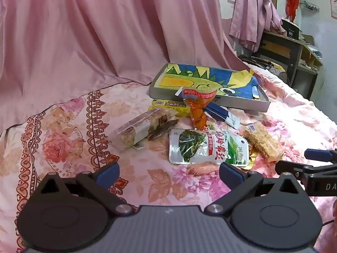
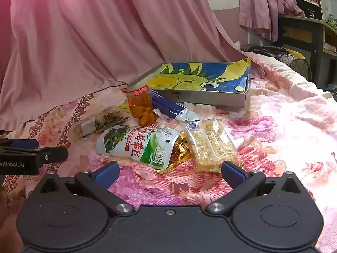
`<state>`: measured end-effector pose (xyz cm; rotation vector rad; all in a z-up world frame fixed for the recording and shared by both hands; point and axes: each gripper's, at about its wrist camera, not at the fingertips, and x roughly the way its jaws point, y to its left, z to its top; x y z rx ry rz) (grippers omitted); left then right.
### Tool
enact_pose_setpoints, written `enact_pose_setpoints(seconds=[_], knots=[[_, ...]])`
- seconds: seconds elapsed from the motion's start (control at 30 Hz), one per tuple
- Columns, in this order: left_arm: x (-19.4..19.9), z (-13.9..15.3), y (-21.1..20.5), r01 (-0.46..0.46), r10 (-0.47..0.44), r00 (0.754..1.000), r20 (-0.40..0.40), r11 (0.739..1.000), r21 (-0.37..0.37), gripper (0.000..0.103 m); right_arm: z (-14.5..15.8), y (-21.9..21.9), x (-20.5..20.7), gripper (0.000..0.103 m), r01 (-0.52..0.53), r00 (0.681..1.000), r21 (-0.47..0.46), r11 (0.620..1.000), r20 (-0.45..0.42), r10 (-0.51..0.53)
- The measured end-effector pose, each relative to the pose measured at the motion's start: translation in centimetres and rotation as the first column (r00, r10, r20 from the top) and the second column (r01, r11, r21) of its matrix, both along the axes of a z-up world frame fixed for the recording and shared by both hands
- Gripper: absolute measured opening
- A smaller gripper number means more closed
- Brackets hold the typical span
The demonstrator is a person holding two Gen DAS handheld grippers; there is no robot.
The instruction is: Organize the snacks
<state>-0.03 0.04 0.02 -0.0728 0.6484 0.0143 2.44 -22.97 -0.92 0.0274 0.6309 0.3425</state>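
Observation:
Several snack packs lie on a floral bedspread in front of a shallow box [image 1: 248, 103] [image 2: 210, 99] lined with a blue and yellow drawing. Nearest is a green and white pouch [image 1: 208, 147] [image 2: 139, 145], with a clear pack of crumbly bars [image 1: 263, 141] [image 2: 210, 143] to its right. Behind stand an orange pouch [image 1: 197, 107] [image 2: 141, 105], a blue and silver sachet [image 1: 223, 113] [image 2: 174, 107] and a clear tube of snacks [image 1: 139, 128] [image 2: 96, 120]. My left gripper [image 1: 168, 174] and my right gripper [image 2: 170, 172] are both open, short of the pouch, holding nothing.
A pink curtain [image 1: 94, 31] hangs behind the bed. A yellow pack [image 1: 168, 105] lies by the box, and a gold wrapper [image 2: 179, 154] sits under the pouch. A dark shelf unit [image 1: 294, 50] stands at the far right. The right gripper's fingers [image 1: 316, 155] show at the left view's right edge.

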Motion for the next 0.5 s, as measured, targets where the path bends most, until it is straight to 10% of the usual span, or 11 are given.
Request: enact_pose_setpoints(seconds=[0.5], knots=[[-0.15, -0.19, 0.07, 0.003, -0.003, 1.000, -0.003, 1.000, 0.005, 0.103, -0.10, 0.04, 0.02, 0.103, -0.001, 1.000, 0.002, 1.000, -0.005, 0.001]])
